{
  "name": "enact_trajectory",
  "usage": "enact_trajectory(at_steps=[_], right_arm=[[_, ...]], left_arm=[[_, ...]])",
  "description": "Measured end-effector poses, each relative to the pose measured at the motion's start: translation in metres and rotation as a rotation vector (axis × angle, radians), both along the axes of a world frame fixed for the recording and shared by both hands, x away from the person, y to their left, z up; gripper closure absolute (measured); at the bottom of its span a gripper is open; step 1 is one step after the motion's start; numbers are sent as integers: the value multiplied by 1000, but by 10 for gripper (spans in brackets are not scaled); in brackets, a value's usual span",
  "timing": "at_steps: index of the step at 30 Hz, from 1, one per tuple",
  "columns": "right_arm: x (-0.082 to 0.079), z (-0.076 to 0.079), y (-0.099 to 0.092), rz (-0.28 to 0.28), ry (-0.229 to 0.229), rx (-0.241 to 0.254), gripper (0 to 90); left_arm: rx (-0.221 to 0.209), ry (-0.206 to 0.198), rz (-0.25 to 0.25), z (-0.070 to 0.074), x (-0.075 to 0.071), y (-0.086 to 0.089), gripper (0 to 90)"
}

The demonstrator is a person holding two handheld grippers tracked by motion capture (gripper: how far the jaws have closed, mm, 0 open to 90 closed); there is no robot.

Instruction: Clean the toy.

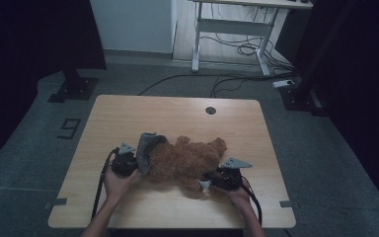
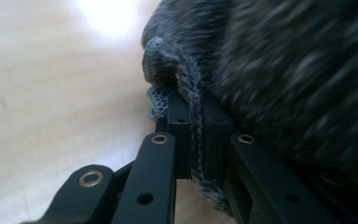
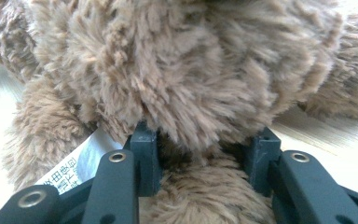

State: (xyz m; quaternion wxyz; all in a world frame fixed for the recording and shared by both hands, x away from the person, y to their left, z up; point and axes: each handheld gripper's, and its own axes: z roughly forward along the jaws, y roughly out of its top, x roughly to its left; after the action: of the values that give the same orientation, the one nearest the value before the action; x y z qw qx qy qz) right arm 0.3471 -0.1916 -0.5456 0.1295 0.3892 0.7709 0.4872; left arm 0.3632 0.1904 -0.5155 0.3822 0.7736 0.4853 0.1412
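- The left gripper [image 1: 128, 164] sits at the left end of the teddy bear [image 1: 185, 159]. Its jaws are clenched on the knitted hem of the grey garment [image 1: 148, 148], with the hem [image 2: 196, 126] pinched flat between the two pads in the left gripper view.
- The garment covers only the left end of the bear, its mouth open toward the bear's body. To draw it on well, I judge the pull should run along the bear and stay low, so the thin hem does not slip from the pads.
- The teddy bear lies on its side across the middle of the wooden table [image 1: 128, 113], nearer the person's edge than the cable hole [image 1: 210, 110] beyond it.
- The right gripper [image 1: 212, 181] is at the bear's right end. It grasps a plush limb [image 3: 205, 140], with fur bulging between the jaws in the right gripper view and a white label [image 3: 72, 172] just beside them.
- This hand should probably hold firm as the anchor, so the bear does not slide as the garment is drawn.
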Motion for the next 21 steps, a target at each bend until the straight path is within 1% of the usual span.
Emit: enact_trajectory(at_steps=[2,3,5,7,8,10,11,13,15,16,17,18,19,21], right_arm=[[0,0,0,-2,6,7,567],[1,0,-1,-1,7,8,567],[1,0,-1,-1,7,8,567],[1,-1,-1,-3,9,11,568],[1,-1,-1,-3,11,13,568],[1,-1,-1,-2,11,14,568],[1,-1,-1,-2,10,13,568],[1,-1,-1,-2,11,14,567],[1,-1,-1,-2,10,12,567],[1,-1,-1,-2,10,11,567],[1,-1,0,-2,10,11,567],[1,-1,0,-3,10,11,567],[1,-1,0,-3,9,12,567],[1,-1,0,-2,10,10,567]], left_arm=[[6,20,-14,-8,0,-1,839],[8,17,-16,-9,-1,-2,839],[-8,3,-9,-5,0,-1,840],[-24,-33,3,6,0,1,841],[-32,-55,6,14,1,1,841],[-62,-100,8,32,1,2,841],[-75,-122,3,41,1,0,841],[-110,-171,-26,61,1,-7,841],[-133,-194,-66,76,1,-19,841],[-142,-201,-90,83,2,-29,840],[-141,-206,-114,89,3,-40,840],[-136,-210,-150,95,4,-56,840],[-139,-210,-169,98,5,-65,840],[-150,-206,-221,105,8,-92,840]])
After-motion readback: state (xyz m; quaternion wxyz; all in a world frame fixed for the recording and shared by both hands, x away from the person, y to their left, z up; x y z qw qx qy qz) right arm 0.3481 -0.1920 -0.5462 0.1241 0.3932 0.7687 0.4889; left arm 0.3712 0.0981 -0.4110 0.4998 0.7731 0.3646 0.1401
